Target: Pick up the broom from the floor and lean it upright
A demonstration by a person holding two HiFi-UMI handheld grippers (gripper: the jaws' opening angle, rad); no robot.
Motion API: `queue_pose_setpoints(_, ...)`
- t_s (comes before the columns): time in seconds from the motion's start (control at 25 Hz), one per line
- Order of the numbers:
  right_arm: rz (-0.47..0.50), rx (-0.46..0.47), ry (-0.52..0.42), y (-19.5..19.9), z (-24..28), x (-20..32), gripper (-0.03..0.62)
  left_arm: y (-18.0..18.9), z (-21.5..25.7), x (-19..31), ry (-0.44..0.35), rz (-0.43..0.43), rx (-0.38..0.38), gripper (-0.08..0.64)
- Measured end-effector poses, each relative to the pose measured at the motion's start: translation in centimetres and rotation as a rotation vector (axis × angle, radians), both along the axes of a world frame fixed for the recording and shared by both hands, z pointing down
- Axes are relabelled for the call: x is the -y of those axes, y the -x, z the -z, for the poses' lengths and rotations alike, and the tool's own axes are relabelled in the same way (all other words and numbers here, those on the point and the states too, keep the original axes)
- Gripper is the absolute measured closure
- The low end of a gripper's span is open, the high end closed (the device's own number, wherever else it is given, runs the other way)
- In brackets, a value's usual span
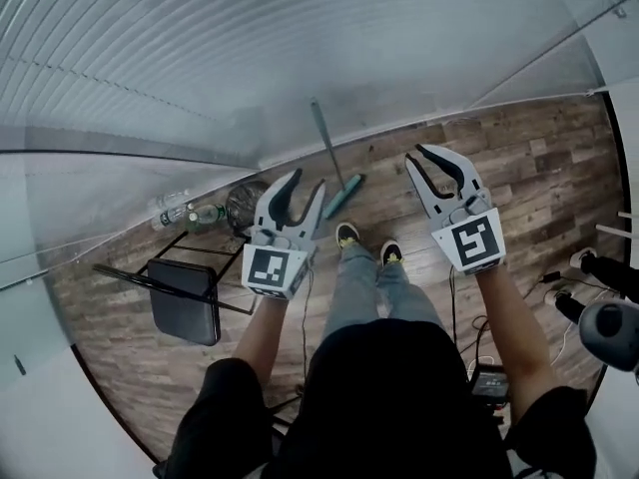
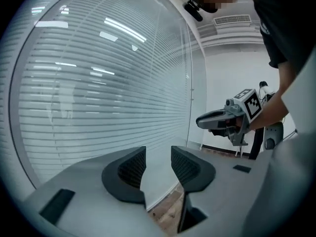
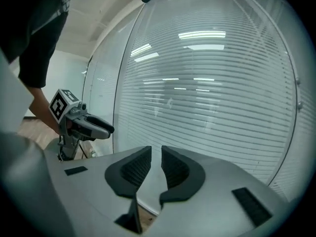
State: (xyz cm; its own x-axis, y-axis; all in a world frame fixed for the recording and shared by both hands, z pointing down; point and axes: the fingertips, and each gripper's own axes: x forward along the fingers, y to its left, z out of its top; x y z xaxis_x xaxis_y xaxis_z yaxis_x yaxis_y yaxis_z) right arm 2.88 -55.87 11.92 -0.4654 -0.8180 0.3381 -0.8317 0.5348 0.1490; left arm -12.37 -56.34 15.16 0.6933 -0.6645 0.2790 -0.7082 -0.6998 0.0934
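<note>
No text, label or number can be read.

Bright, even light; lamp reflections [image 3: 202, 34] streak the glass wall [image 2: 98, 98]; edges bend.

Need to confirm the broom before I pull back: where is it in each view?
Head view: broom at upper centre, head on the floor beyond the shoes, handle up against the glass wall with blinds.
Left gripper view: not in it.
Right gripper view: not in it.
Shared landmark: that glass wall, in all three views.
</note>
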Motion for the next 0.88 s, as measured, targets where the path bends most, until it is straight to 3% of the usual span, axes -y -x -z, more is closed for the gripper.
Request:
queue_pose_setpoints(0.12, 0.002, -0.006, -0.008, -1.5, 2.9, -3.3, 0.526, 0.0, 3.5, -2.8, -0.006, 0.034, -0.04, 0.4)
queue_pose_setpoints(0.24, 0.028, 0.01, -0.1, -3.5, 6.5, -6.4, 0.554, -1.4, 6.5, -6.2, -0.016, 0.061, -0.073, 0.483)
queue_pose_setpoints(0.36, 0.03, 0.015, -0.134, -6.0, 9.1, -10.6, 0.575, -3.5, 9.2, -9.8, -0.064, 0.048, -0.068, 0.538)
queue_pose_setpoints(0.52, -0.006, 0.052, -0.158, -8.9, 10.9, -14.6, 0.575, -6.4, 12.1, -12.9, -0.128, 0.024, -0.06, 0.54)
queue_pose_setpoints(0.72, -0.087, 0.17, -0.158, -12.4, 12.1, -18.2, 0.575, -8.8, 14.3, -16.0, -0.14, 0.028, -0.084, 0.54)
queue_pose_setpoints(0.88, -0.128, 0.193, -0.161, -13.8, 12.3, -19.8, 0.575, -9.0, 15.0, -17.4, -0.149, 0.031, -0.092, 0.54)
